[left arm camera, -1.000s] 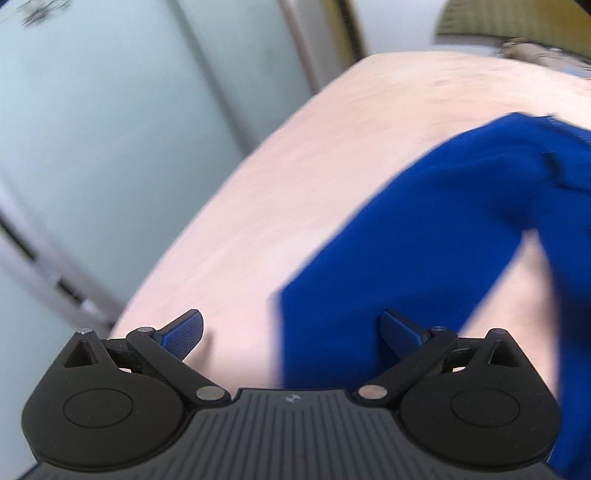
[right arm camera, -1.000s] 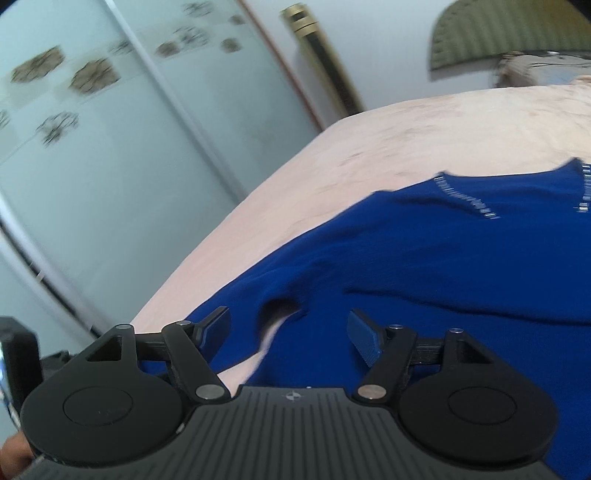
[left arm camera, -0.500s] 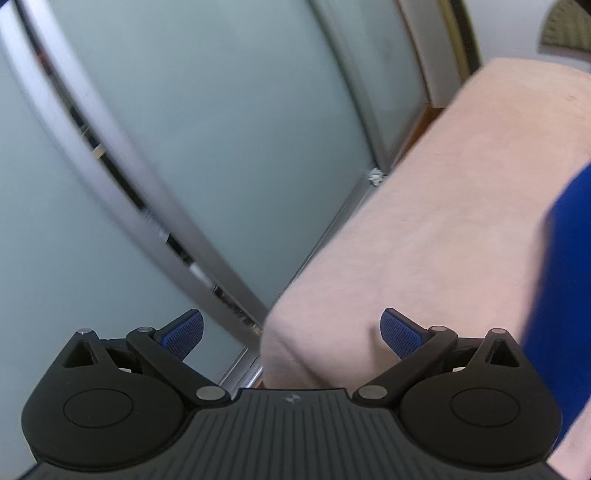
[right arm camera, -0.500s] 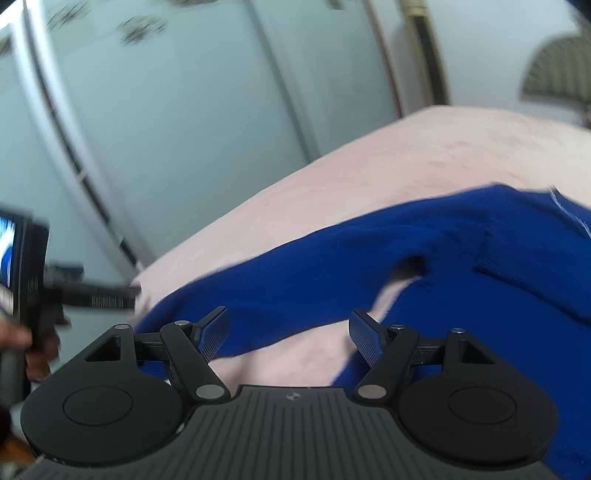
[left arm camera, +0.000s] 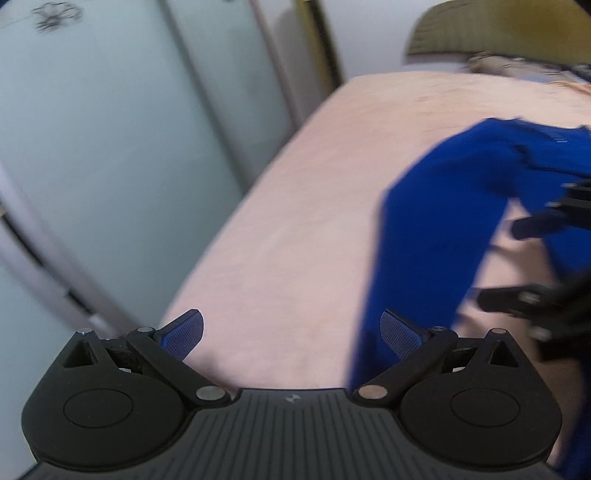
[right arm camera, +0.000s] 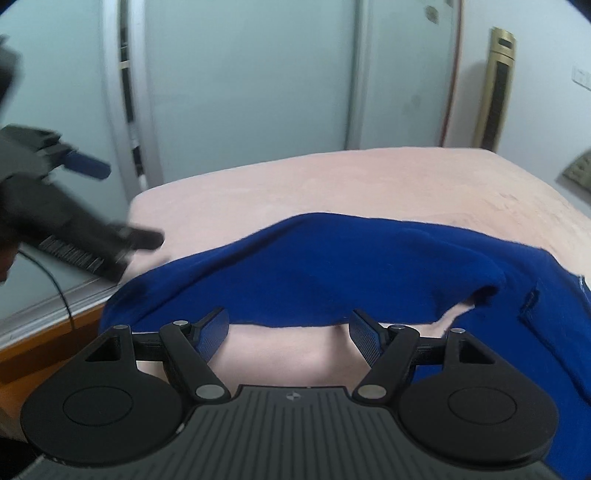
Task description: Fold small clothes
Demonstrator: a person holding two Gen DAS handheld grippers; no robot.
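Note:
A royal blue garment [right arm camera: 332,269] lies on a pale pink padded surface [right arm camera: 369,184], one long sleeve stretched toward the left corner. In the left wrist view it [left arm camera: 436,229] runs down the right side. My right gripper [right arm camera: 290,334] is open and empty, hovering just before the sleeve's near edge. My left gripper [left arm camera: 291,332] is open and empty above bare pink surface, the sleeve beside its right finger. The left gripper shows blurred at the left of the right wrist view [right arm camera: 110,206]; the right gripper shows blurred at the right edge of the left wrist view [left arm camera: 535,258].
Frosted glass sliding doors [right arm camera: 258,81] with grey frames stand beyond the surface's left and far edges. A gold upright column [right arm camera: 496,85] stands by the wall. A woven olive object [left arm camera: 498,33] lies past the far end. A wooden floor strip [right arm camera: 44,339] shows below the corner.
Both grippers have swung around. The left view turned from the glass doors back onto the surface and sleeve. The right gripper turned left and now faces the sleeve squarely. Both stayed open.

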